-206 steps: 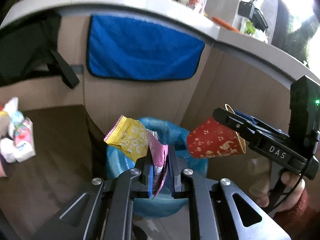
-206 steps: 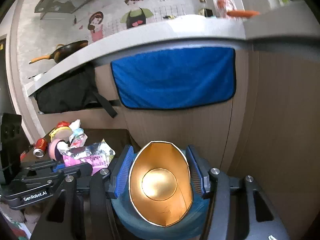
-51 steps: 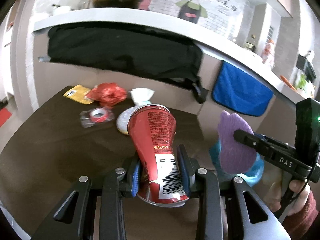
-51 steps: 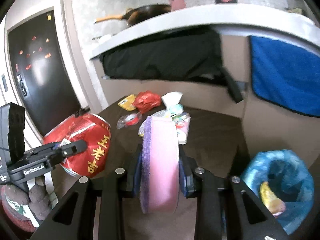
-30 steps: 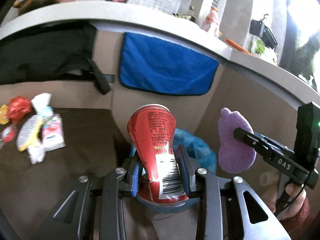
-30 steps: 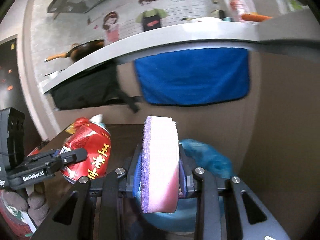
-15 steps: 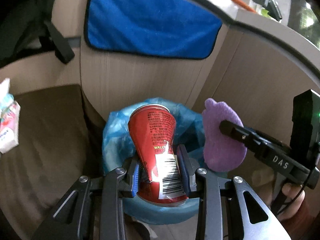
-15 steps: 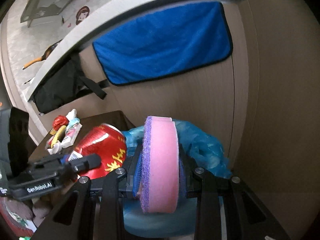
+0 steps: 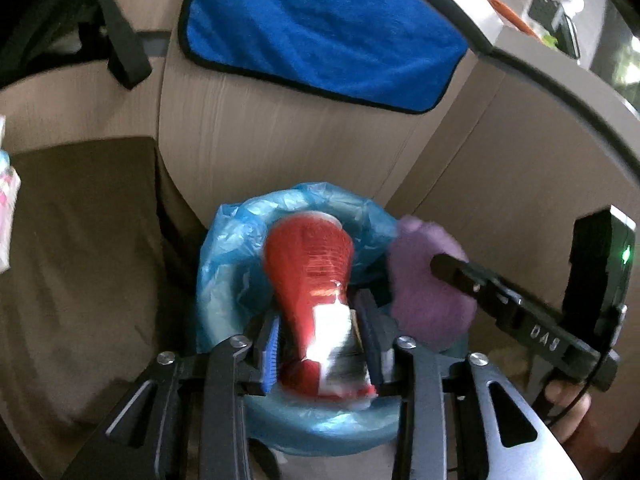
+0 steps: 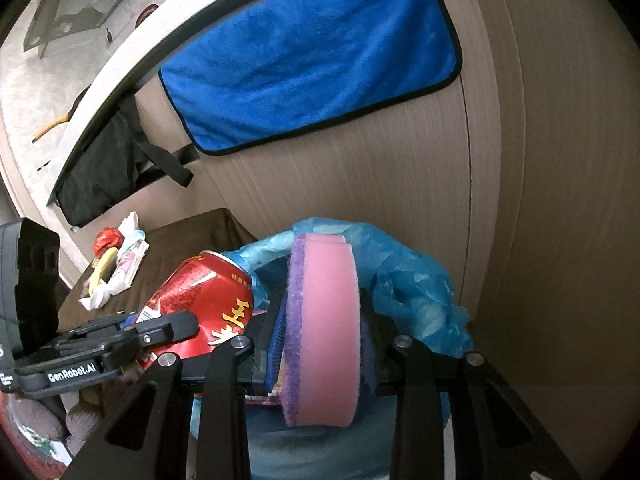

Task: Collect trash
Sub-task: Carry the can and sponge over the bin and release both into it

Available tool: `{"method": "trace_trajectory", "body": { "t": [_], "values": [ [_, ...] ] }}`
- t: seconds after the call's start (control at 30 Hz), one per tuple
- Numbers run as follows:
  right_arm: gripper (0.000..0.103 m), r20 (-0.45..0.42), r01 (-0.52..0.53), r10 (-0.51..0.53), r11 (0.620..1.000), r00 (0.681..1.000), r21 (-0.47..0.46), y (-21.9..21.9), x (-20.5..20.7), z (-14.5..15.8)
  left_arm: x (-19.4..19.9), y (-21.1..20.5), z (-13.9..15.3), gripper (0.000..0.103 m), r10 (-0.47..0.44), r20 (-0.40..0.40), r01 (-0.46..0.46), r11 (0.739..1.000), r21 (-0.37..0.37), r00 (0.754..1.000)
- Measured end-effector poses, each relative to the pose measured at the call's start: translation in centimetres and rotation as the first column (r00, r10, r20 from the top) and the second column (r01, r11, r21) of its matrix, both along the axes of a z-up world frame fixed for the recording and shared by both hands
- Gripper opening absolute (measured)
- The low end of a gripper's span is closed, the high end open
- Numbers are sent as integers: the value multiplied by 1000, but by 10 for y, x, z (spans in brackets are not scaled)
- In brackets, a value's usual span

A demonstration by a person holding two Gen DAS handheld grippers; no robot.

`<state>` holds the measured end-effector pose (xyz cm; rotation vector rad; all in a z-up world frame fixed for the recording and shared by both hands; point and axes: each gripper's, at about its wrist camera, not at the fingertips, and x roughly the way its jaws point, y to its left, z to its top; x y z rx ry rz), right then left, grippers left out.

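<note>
A red drink can point(image 9: 308, 264) is blurred and tipping forward between the jaws of my left gripper point(image 9: 318, 312), right above the bin lined with a blue bag point(image 9: 236, 248). Those jaws are opening, and a dark gap shows between the left pad and the can. My right gripper point(image 10: 322, 320) is shut on a pink and purple sponge point(image 10: 324, 320) over the same blue bag point(image 10: 412, 280); its jaws are starting to ease open, the pads still touching the sponge. The sponge point(image 9: 424, 292) hangs at the bin's right rim. In the right wrist view the can point(image 10: 208, 300) sits left of the sponge.
A wooden panel wall with a blue towel point(image 9: 320, 28) stands close behind the bin. The brown table point(image 9: 80, 240) lies to the left, with wrappers and tissues point(image 10: 116, 268) on it. A black bag point(image 10: 100, 184) hangs further left. A hand point(image 9: 568, 412) holds the right gripper.
Both grippers have sunk closer over the bin. The left jaws have widened and the can, sharp and upright before, now tilts forward and blurs. The sponge stays gripped.
</note>
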<state>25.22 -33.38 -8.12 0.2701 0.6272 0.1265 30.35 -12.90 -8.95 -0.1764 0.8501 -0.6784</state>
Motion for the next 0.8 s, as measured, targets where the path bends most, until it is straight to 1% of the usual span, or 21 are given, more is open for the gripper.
{"method": "trace_trajectory", "body": {
  "t": [0.03, 0.07, 0.13, 0.2, 0.27, 0.4, 0.67, 0.8],
  "values": [
    [39, 0, 2, -2, 1000, 1000, 4, 0, -1, 0, 2, 3, 0, 52, -1, -13, 0, 1000, -27, 1000],
    [48, 3, 4, -4, 1000, 1000, 7, -1, -2, 0, 2, 4, 1, 54, 1, -15, -1, 999, -41, 1000],
    [56, 18, 13, -14, 1000, 1000, 13, -2, -6, 1, 1, 9, 4, 55, 11, -7, -12, 998, -55, 1000],
    [57, 35, 21, -22, 999, 999, 25, -4, -9, 3, 1, 13, 8, 57, 25, 3, -25, 998, -63, 1000],
    [57, 36, 23, -24, 999, 999, 32, -5, -10, 5, 0, 19, 12, 58, 43, 8, -42, 996, -78, 999],
    [57, 34, 23, -24, 999, 999, 30, -3, -11, 7, -3, 29, 18, 60, 78, 21, -76, 994, -81, 997],
    [57, 21, 12, -12, 1000, 1000, 19, 6, -15, 9, -11, 58, 17, 62, 149, 27, -147, 988, -56, 989],
    [57, 28, -3, 3, 1000, 1000, -19, 21, -19, 16, -19, 84, 20, 62, 206, 81, -204, 979, -27, 975]
  ]
}}
